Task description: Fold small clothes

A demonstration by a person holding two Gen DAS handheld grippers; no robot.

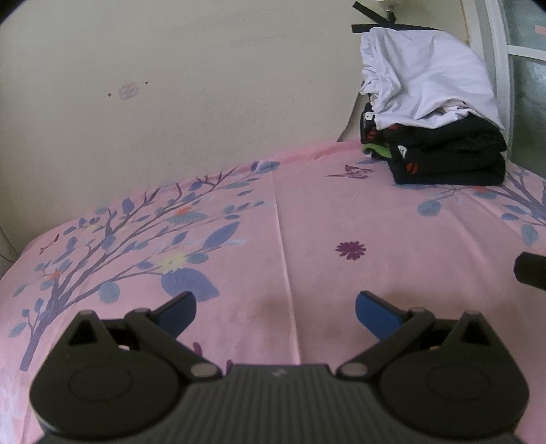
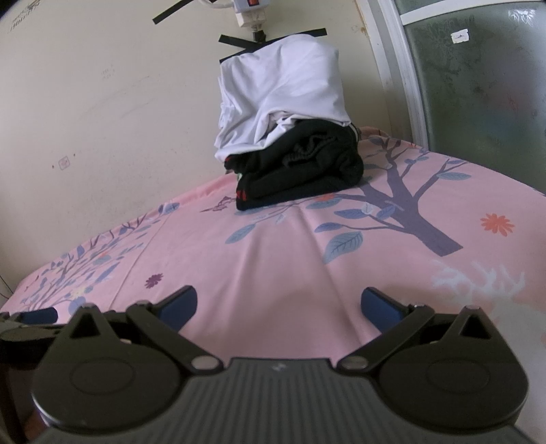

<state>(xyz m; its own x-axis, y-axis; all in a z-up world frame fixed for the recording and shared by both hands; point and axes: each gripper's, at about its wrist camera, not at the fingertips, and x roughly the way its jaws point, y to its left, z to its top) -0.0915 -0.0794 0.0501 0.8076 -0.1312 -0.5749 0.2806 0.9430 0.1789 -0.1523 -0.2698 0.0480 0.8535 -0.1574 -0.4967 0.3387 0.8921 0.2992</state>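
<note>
A pile of clothes sits at the far side of the bed against the wall: folded black garments (image 1: 450, 160) (image 2: 300, 177) with a crumpled white garment (image 1: 426, 78) (image 2: 283, 92) draped on top. My left gripper (image 1: 275, 309) is open and empty, low over the pink bedsheet (image 1: 307, 222), well short of the pile. My right gripper (image 2: 278, 304) is open and empty too, over the sheet (image 2: 273, 246) in front of the pile. The left gripper's finger (image 2: 37, 316) shows at the left edge of the right wrist view.
A cream wall (image 1: 170, 85) runs behind the bed. A power strip with black tape (image 2: 249, 17) hangs on the wall above the pile. A white-framed frosted glass door (image 2: 477, 85) stands to the right. The bed's left edge (image 1: 20, 252) drops off.
</note>
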